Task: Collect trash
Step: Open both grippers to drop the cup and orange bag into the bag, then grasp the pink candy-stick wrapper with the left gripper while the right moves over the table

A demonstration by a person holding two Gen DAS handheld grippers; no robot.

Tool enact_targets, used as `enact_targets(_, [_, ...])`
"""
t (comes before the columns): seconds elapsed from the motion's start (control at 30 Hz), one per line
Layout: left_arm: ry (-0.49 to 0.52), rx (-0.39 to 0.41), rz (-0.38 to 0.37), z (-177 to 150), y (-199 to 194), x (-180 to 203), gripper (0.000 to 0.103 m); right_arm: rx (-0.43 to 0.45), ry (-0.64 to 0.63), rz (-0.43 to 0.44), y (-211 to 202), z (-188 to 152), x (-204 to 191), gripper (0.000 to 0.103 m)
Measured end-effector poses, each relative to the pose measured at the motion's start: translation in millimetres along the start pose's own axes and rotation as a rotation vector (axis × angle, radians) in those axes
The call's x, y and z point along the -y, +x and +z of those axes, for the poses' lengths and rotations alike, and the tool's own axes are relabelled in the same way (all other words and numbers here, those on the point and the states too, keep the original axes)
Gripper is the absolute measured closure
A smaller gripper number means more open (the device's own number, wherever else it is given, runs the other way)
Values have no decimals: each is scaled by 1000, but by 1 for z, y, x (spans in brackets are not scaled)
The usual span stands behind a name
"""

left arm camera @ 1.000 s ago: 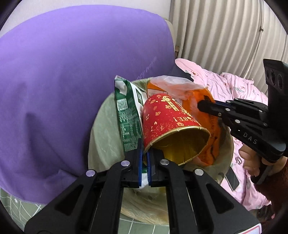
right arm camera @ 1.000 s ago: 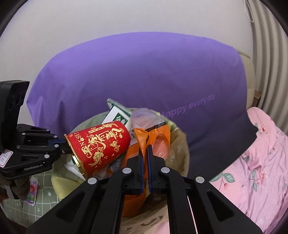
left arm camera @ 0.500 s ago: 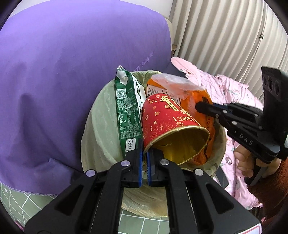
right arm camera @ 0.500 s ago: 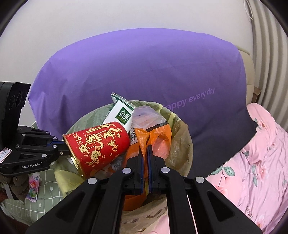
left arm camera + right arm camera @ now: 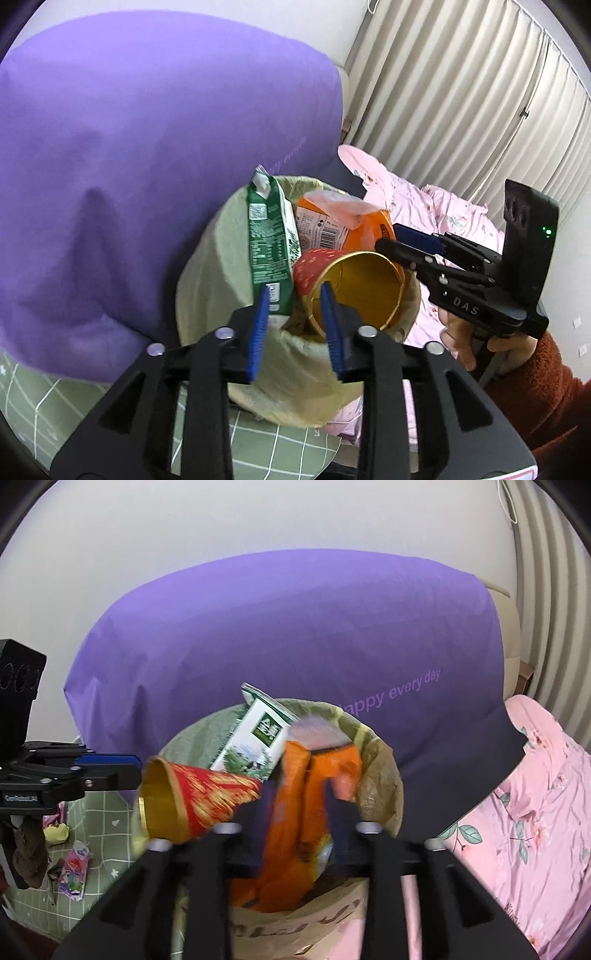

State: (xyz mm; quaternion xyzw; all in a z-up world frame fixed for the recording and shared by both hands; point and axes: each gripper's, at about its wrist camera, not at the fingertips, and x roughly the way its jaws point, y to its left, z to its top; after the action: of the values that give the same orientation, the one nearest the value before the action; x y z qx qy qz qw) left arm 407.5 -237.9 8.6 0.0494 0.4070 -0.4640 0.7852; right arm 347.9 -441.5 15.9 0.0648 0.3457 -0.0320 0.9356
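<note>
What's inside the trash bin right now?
In the trash bin: a red paper cup on its side, a green carton and an orange bag. Anything beneath them is covered.

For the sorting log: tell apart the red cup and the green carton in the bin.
The red cup lies tipped on its side, gold mouth open; the green carton stands nearly upright. The cup is round and red-and-gold; the carton is flat-sided, green and white. Both sit in the lined bin.
</note>
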Motion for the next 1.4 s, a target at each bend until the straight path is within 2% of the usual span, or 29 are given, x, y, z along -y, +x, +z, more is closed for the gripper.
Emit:
enact_targets(0.17, [-27, 83, 75, -15, -49, -12, 70, 63, -26, -18, -25, 7, -22, 57])
enact_targets(0.37, [-152, 236, 214, -58, -118, -43, 63, 152, -63, 45, -45, 22, -71, 56])
enact_targets(0.43, [-204, 256, 272, -79, -138, -59, 63, 168, -72, 80, -46, 24, -86, 53])
enact_targets(0.47, [-234, 261, 301, -92, -150, -70, 63, 178, -80, 105, -45, 25, -97, 46])
enact_targets(0.53, [-292, 271, 358, -117, -172, -89, 63, 185, -93, 158, -42, 25, -116, 38])
enact_targets(0.6, [-346, 292, 443, -145, -196, -109, 63, 174, -106, 201, -35, 24, -139, 38])
enact_targets(0.7, [-425, 317, 564, -189, -233, -139, 63, 161, -124, 266, -27, 20, -167, 32])
enact_targets(0.8, [-549, 316, 625, -237, -266, -171, 62, 114, -162, 323, -16, 11, -196, 32])
enact_targets(0.97, [-692, 329, 675, -303, -297, -203, 62, 18, -288, 387, 2, -16, -247, 32])
enact_targets(1.07, [-733, 338, 669, -322, -302, -215, 60, -49, -316, 443, 14, -32, -266, 32])
enact_targets(1.2, [-731, 336, 686, -328, -295, -231, 55, -118, -339, 481, 22, -58, -285, 32])
enact_targets(1.3, [-729, 347, 699, -322, -296, -253, 54, -124, -377, 466, 25, -65, -296, 32])
enact_targets(1.4, [-687, 305, 711, -313, -294, -289, 51, -117, -397, 438, 25, -66, -296, 32])
